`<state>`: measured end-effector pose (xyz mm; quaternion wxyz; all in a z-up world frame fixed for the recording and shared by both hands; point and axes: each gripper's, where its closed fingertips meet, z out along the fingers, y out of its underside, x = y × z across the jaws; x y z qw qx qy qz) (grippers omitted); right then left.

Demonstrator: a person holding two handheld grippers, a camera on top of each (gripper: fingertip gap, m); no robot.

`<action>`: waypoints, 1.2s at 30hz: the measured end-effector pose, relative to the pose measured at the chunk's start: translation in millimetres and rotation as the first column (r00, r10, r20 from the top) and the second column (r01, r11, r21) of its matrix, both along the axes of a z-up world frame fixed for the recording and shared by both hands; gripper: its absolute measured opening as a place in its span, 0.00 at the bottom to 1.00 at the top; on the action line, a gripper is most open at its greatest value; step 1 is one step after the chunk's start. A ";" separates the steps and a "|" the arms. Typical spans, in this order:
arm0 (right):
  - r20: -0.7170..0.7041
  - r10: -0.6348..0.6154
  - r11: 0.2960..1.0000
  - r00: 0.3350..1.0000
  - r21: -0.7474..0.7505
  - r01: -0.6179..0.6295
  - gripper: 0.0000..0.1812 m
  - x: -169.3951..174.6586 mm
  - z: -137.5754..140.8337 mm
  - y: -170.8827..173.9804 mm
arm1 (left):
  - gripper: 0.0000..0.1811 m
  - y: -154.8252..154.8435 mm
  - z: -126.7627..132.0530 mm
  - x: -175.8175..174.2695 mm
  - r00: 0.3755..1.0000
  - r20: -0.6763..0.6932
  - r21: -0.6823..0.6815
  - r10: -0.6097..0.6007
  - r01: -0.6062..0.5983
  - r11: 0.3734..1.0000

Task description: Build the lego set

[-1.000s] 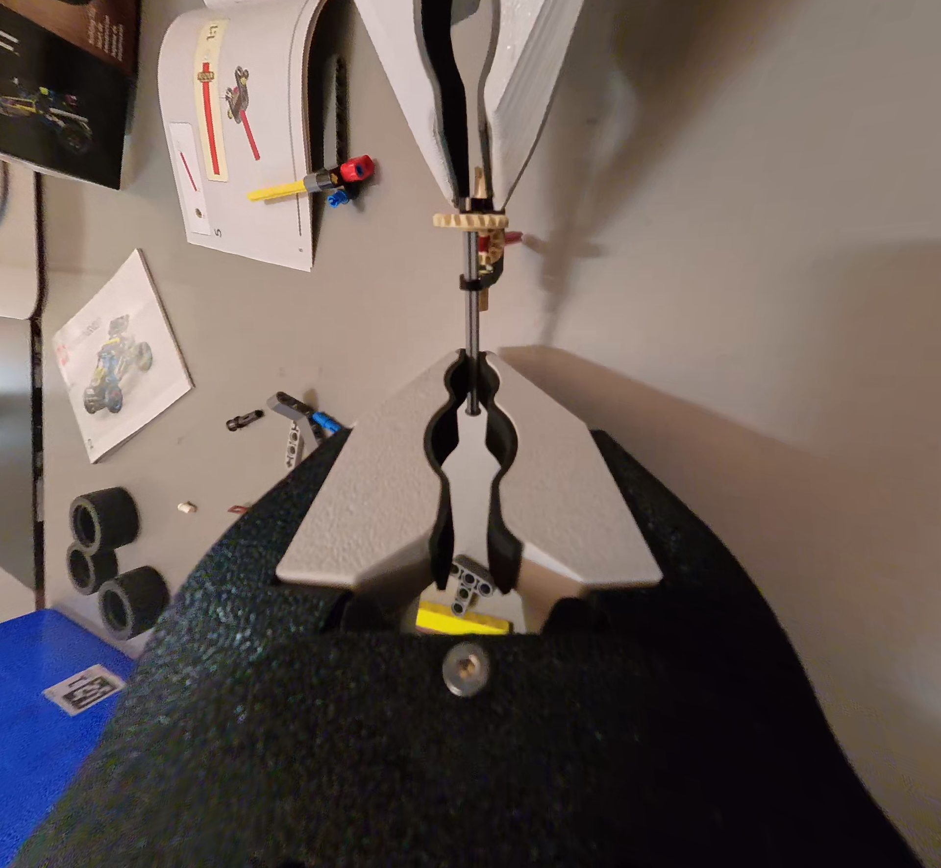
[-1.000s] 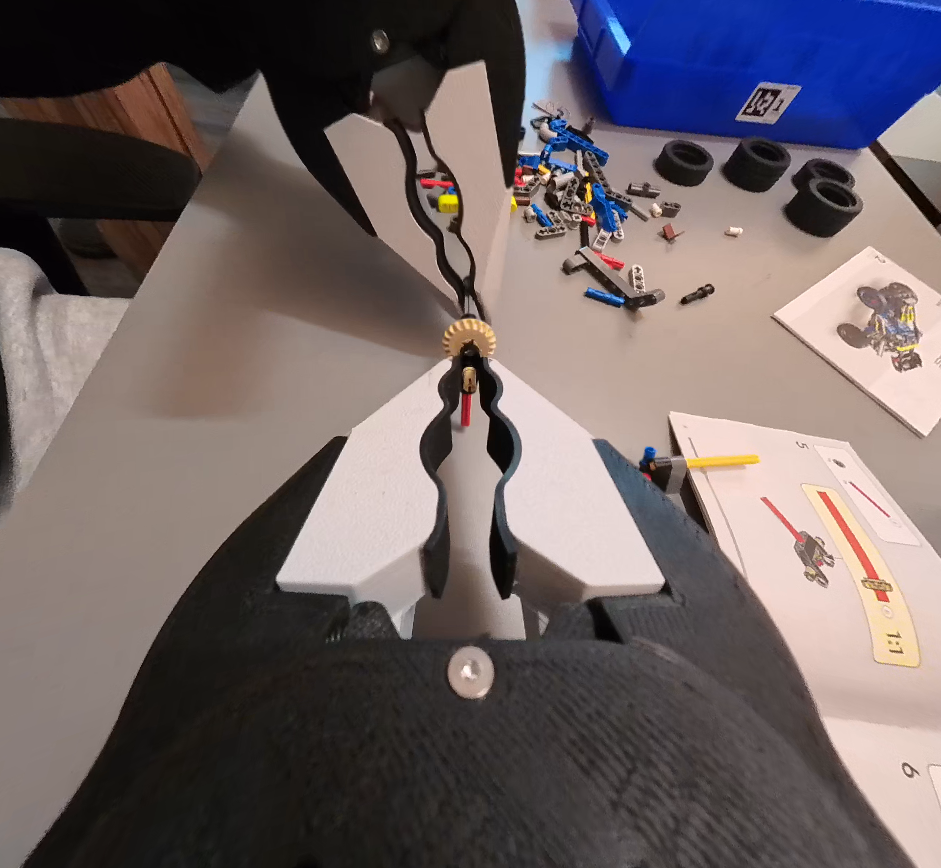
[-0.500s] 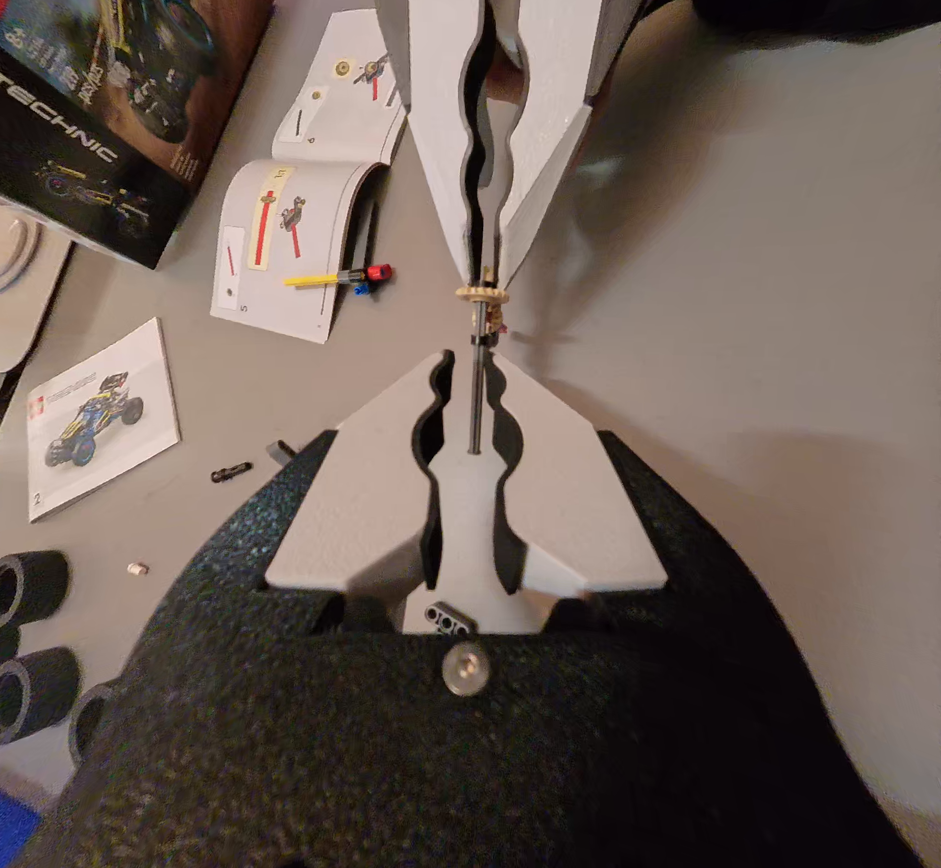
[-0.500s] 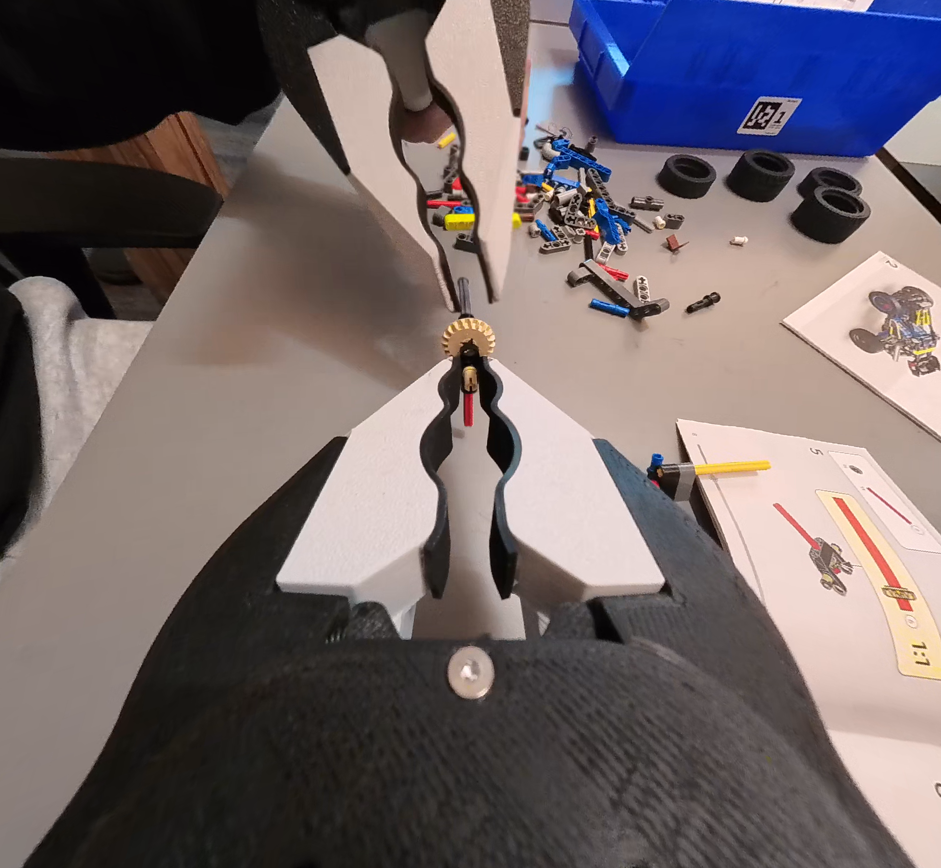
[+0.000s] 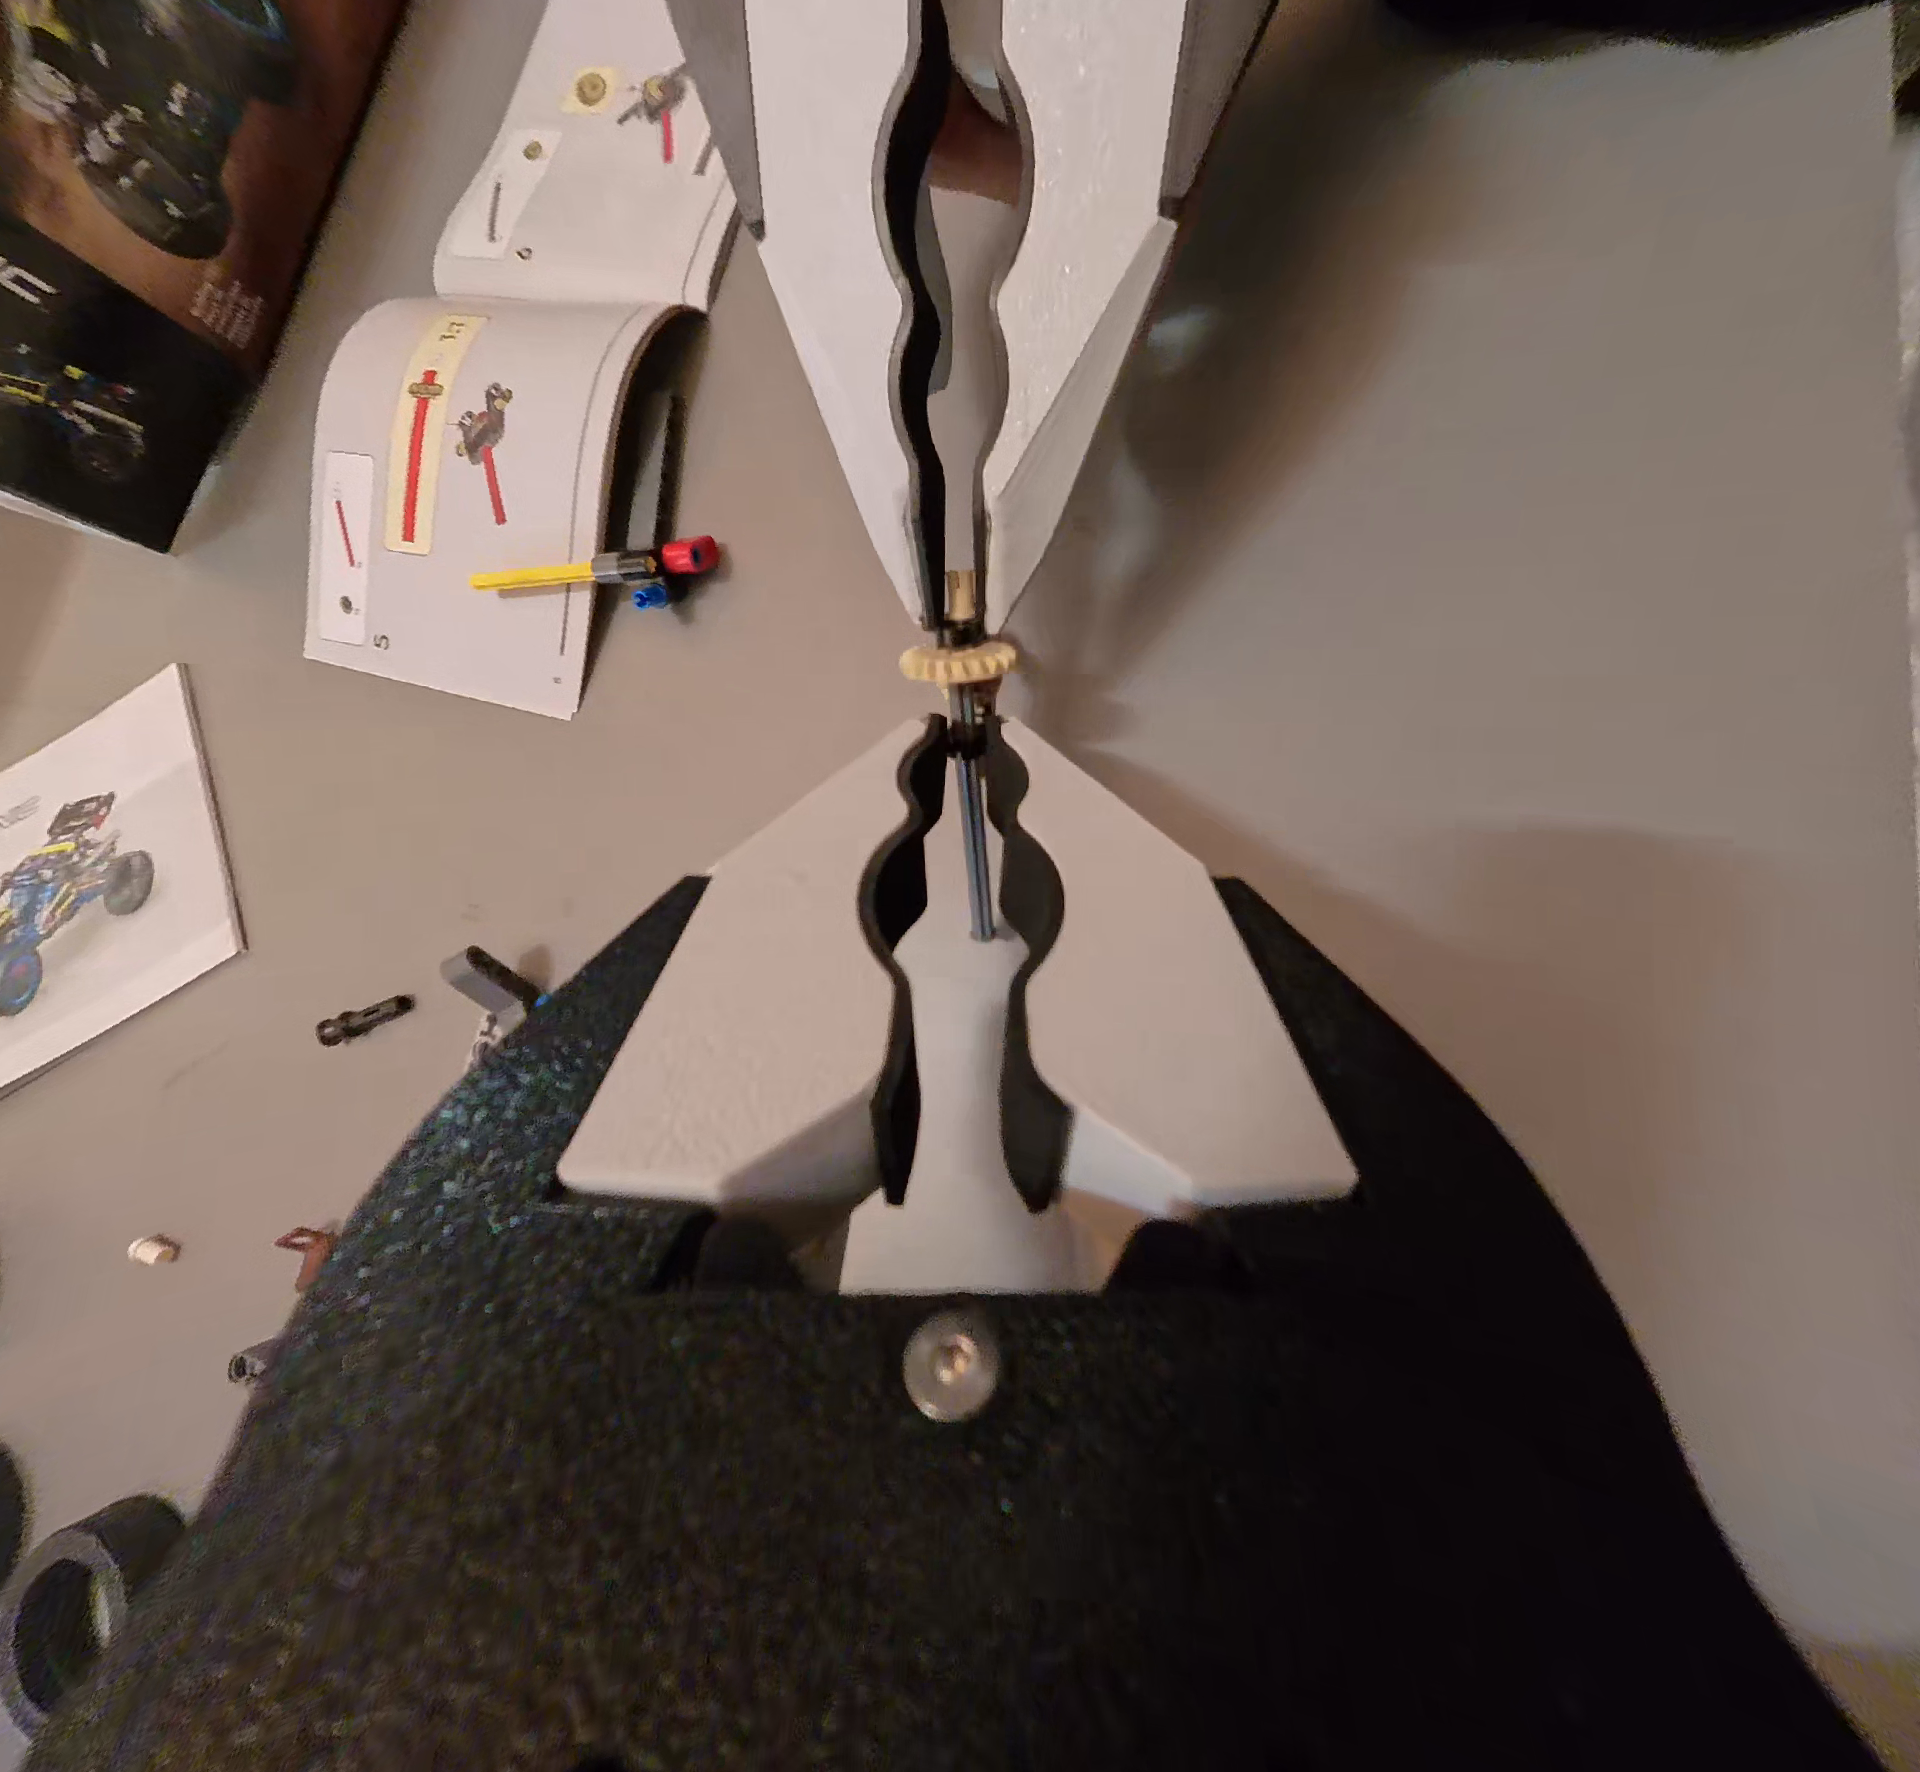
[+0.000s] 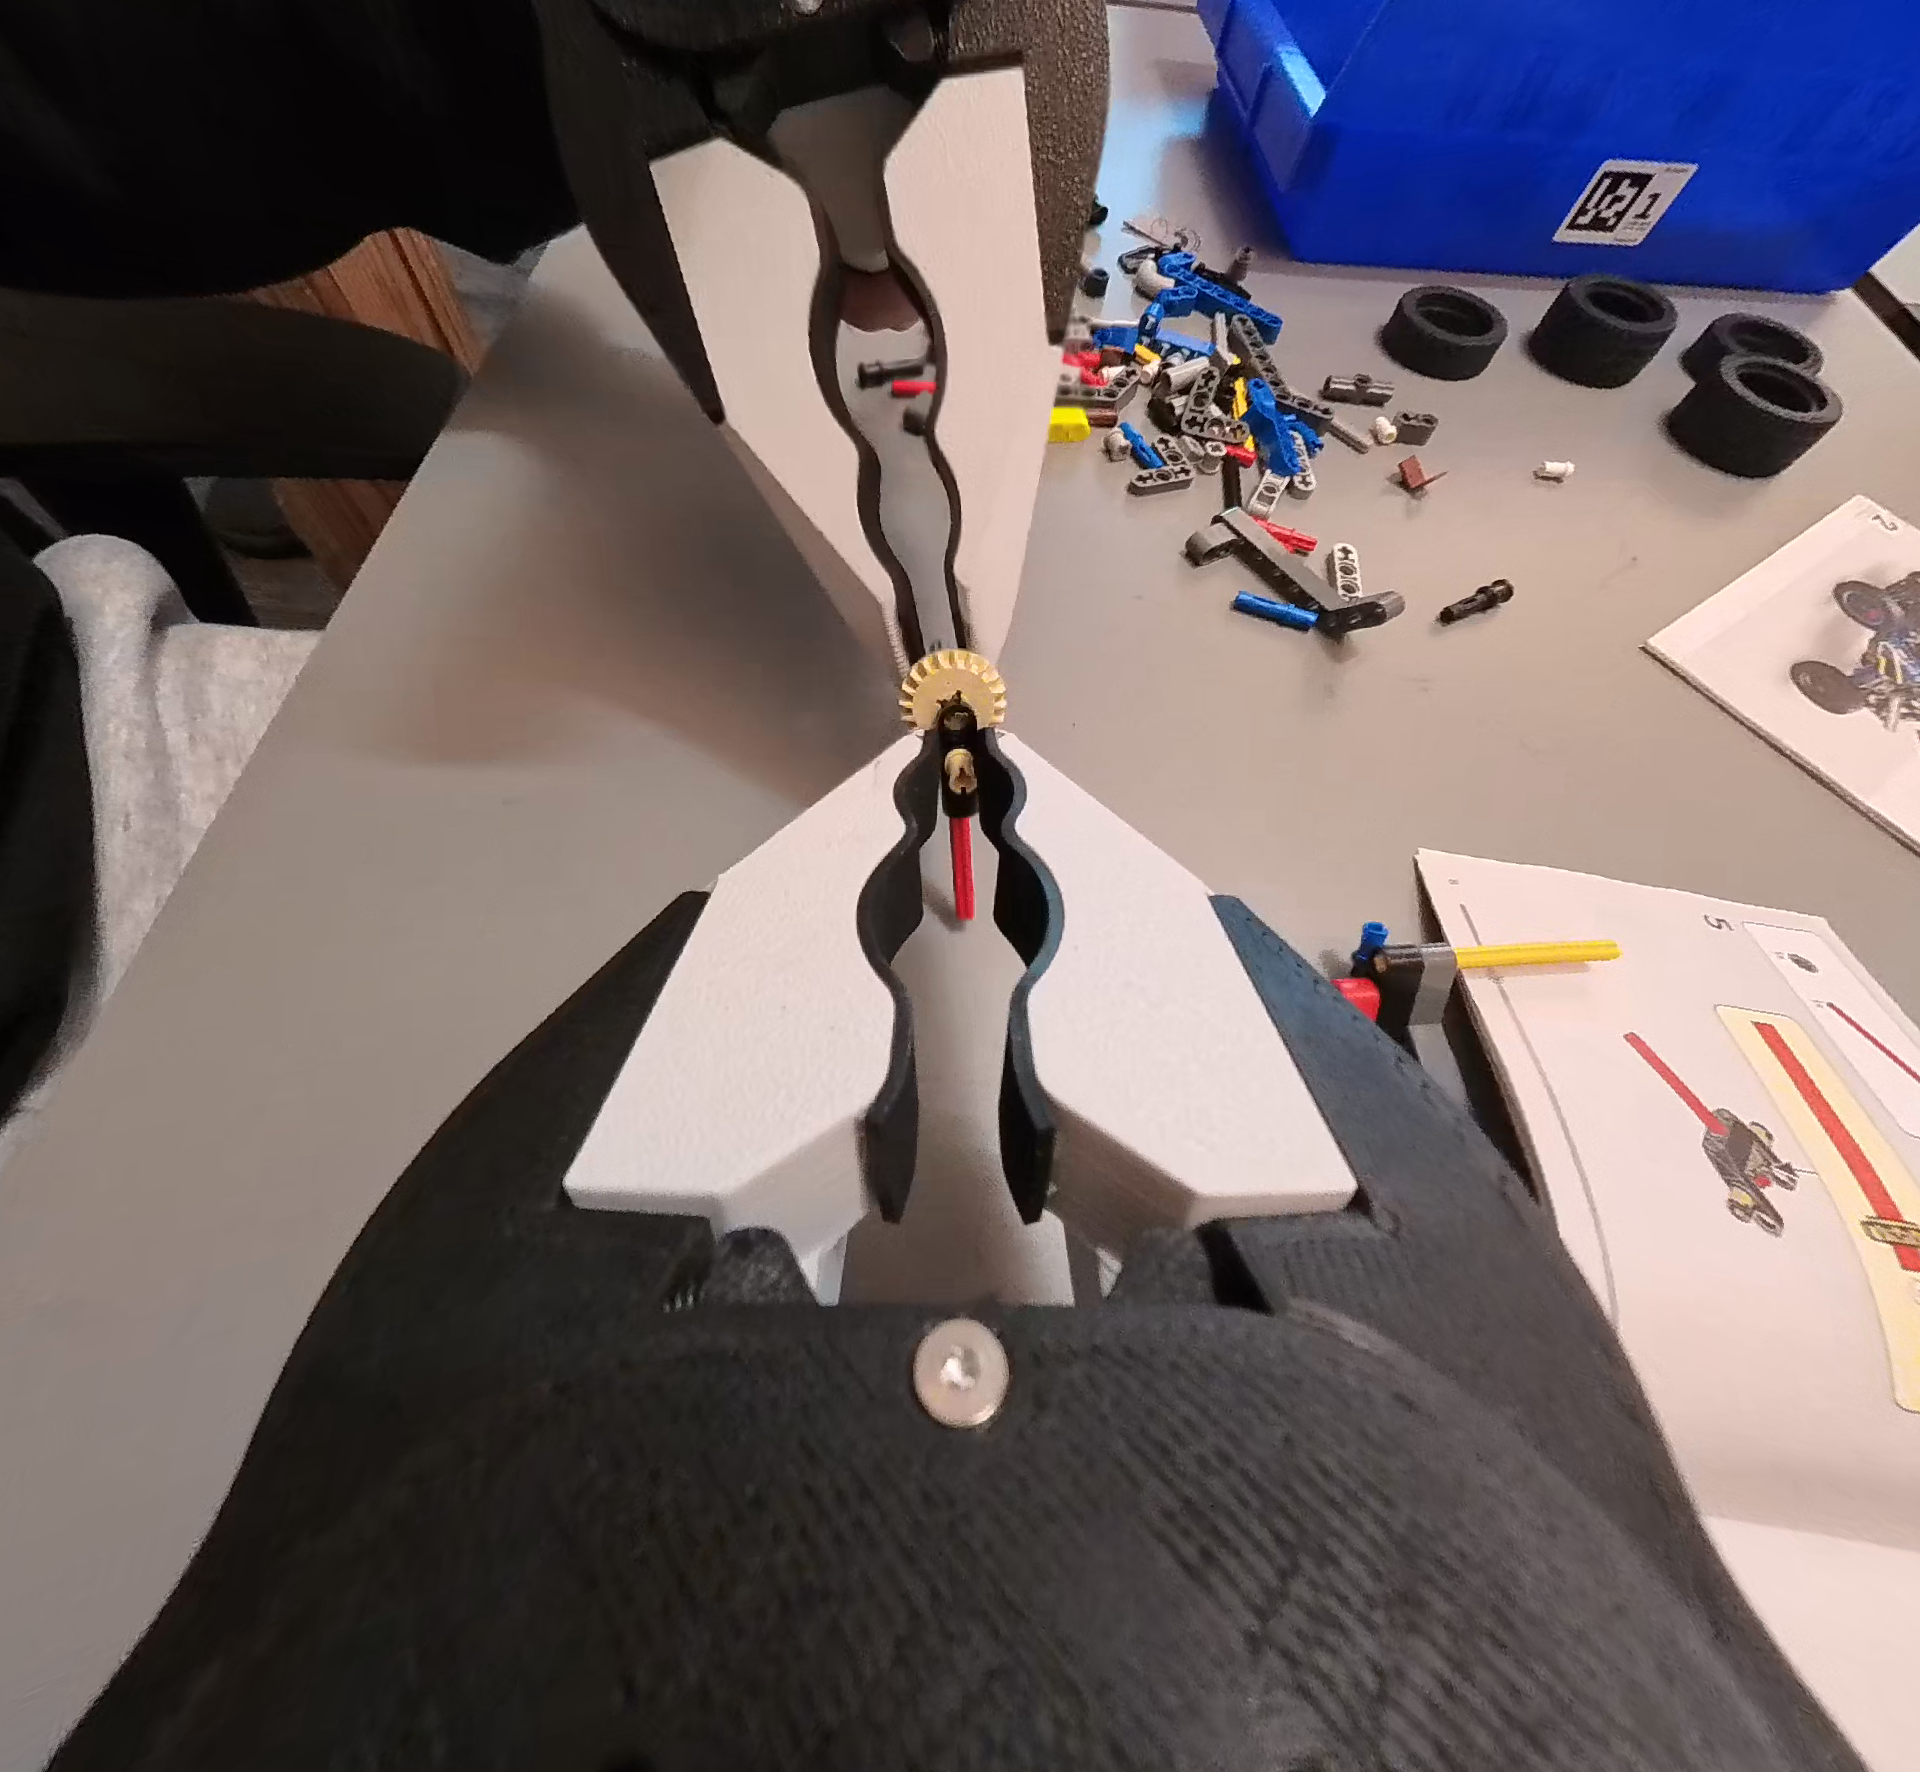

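Note:
My left gripper (image 5: 964, 735) is shut on a dark axle (image 5: 975, 849) that runs back between its fingers. A tan gear (image 5: 960, 663) sits on the axle just past my left fingertips. My right gripper (image 6: 956, 754) faces it tip to tip, shut on a small black connector (image 6: 960, 766) with a tan pin and a red axle (image 6: 962, 870). The gear (image 6: 940, 689) lies between the two grippers' tips. The left gripper (image 6: 933, 626) comes down from above in the right wrist view. The right gripper (image 5: 962, 608) does so in the left wrist view.
An open instruction booklet (image 5: 488, 496) lies on the grey table, with a yellow-axle sub-assembly (image 5: 597, 567) on its edge. A pile of loose parts (image 6: 1216, 413), several black tyres (image 6: 1600, 330) and blue bins (image 6: 1558, 81) stand beyond. The set's box (image 5: 156, 164) and a leaflet (image 5: 94, 870) lie to the left. The grippers are tip to tip, or close to it.
My left gripper opened, slid forward along the dark axle towards the gear and closed again near it. The right gripper has kept its hold on the connector.

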<state>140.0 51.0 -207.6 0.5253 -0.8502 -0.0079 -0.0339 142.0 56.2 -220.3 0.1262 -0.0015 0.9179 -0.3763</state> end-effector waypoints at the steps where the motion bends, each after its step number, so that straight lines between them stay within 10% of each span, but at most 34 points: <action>1: -0.002 0.002 1.000 1.000 -0.006 -0.002 0.03 -0.3 -1.7 0.5 | 0.02 -0.3 -3.5 -0.3 1.000 -0.001 0.019 -0.004 0.004 1.000; 36: -0.109 -0.039 0.999 0.993 0.022 0.041 0.03 11.1 -5.4 -5.2 | 0.00 -6.1 0.7 9.9 0.998 0.014 -0.085 0.057 -0.056 0.995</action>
